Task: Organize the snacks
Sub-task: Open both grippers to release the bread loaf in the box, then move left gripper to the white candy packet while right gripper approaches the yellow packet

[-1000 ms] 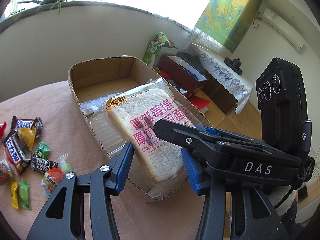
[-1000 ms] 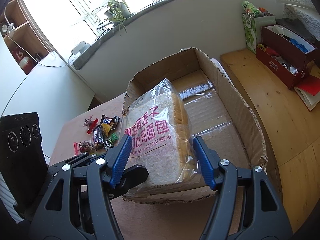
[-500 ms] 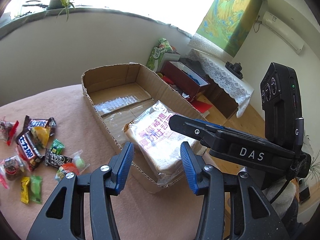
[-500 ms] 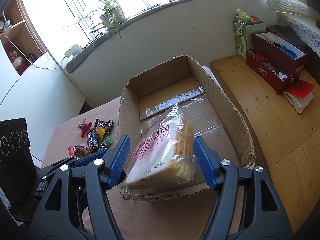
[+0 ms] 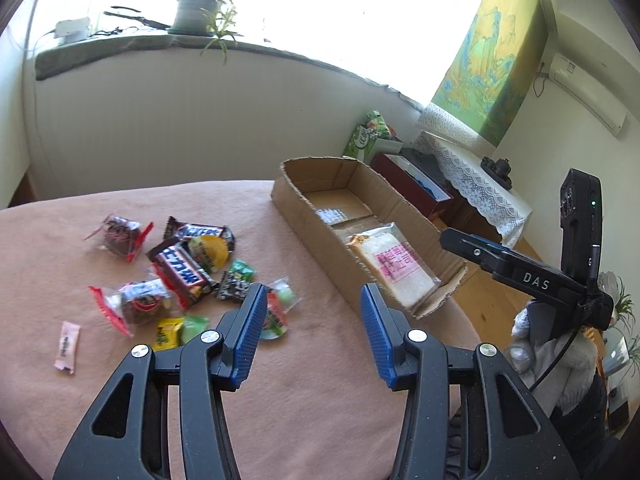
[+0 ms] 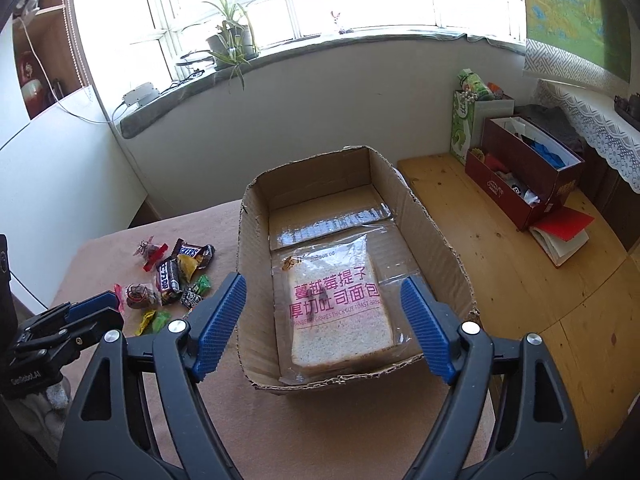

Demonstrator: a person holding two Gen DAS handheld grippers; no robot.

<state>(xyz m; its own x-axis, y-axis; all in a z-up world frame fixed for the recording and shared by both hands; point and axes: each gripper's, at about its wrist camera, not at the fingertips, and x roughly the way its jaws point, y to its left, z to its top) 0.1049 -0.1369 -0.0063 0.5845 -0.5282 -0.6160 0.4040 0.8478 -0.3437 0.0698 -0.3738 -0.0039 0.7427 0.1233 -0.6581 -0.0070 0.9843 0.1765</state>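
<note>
The bagged toast bread (image 6: 338, 312) lies flat in the near end of the cardboard box (image 6: 436, 236), at the centre of the right wrist view. The right tongs (image 6: 324, 324) hang over it, blue pads spread wide, holding nothing. The left tongs (image 5: 312, 332) are likewise parted and empty above the pink worktop (image 5: 304, 408), with the loose candy pile (image 5: 180, 272) at middle left.
</note>
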